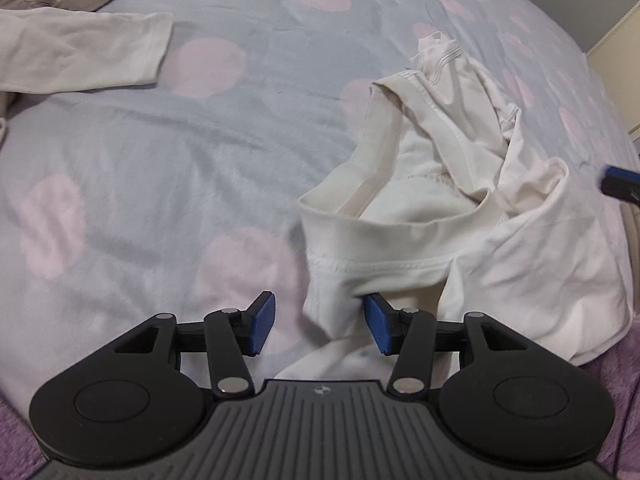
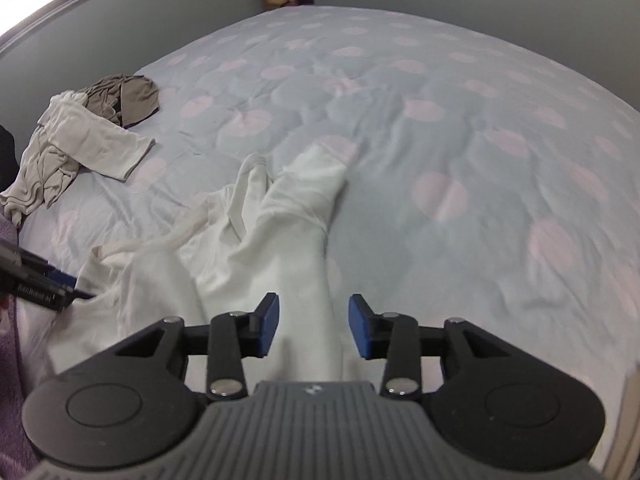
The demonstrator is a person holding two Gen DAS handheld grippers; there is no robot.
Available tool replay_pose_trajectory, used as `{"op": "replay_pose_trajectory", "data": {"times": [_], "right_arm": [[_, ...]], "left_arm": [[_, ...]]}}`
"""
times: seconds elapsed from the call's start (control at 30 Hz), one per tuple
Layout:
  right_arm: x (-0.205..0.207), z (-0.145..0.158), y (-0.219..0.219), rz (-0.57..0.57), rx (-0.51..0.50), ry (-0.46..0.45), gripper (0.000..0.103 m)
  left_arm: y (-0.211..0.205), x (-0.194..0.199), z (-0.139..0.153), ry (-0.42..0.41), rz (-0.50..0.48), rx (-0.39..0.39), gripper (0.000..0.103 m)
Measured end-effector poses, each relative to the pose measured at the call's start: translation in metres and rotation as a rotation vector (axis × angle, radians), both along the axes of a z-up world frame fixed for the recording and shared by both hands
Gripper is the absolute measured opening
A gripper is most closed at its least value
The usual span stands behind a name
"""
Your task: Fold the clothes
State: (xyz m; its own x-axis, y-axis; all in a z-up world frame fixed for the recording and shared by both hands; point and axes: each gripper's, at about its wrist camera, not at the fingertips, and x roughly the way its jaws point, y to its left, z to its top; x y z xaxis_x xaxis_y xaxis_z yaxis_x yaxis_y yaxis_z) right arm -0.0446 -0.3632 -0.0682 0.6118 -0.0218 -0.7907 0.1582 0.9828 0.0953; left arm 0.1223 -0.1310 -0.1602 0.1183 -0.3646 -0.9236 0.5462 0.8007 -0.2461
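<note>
Your left gripper (image 1: 320, 326) has its fingers wide open around a bunched edge of the white shirt (image 1: 460, 208), not pinching it. Your right gripper (image 2: 313, 326) is wide open too, over a white sleeve (image 2: 304, 216). The shirt lies crumpled on the spotted bed (image 2: 460, 140).

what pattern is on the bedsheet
Pale blue bedsheet with pink polka dots, clearest in the right wrist view.
</note>
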Motion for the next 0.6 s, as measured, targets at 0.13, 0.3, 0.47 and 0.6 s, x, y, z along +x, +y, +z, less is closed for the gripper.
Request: {"op": "replay_pose_trajectory", "data": {"times": [0.13, 0.3, 0.47, 0.6], "right_arm": [[0.048, -0.014, -0.013, -0.003, 0.064, 0.014, 0.05], [0.099, -0.034, -0.029, -0.066, 0.2, 0.019, 0.057], [0.126, -0.055, -0.041, -0.121, 0.303, 0.033, 0.007], [0.114, -0.045, -0.043, -0.163, 0.247, 0.002, 0.002]], "left_arm": [[-0.002, 0.004, 0.001, -0.003, 0.012, -0.023, 0.043], [-0.002, 0.009, 0.005, -0.01, 0.031, -0.055, 0.018], [-0.001, 0.013, 0.009, -0.016, 0.051, -0.086, 0.01], [-0.001, 0.019, 0.029, -0.076, 0.06, -0.097, 0.008]]}}
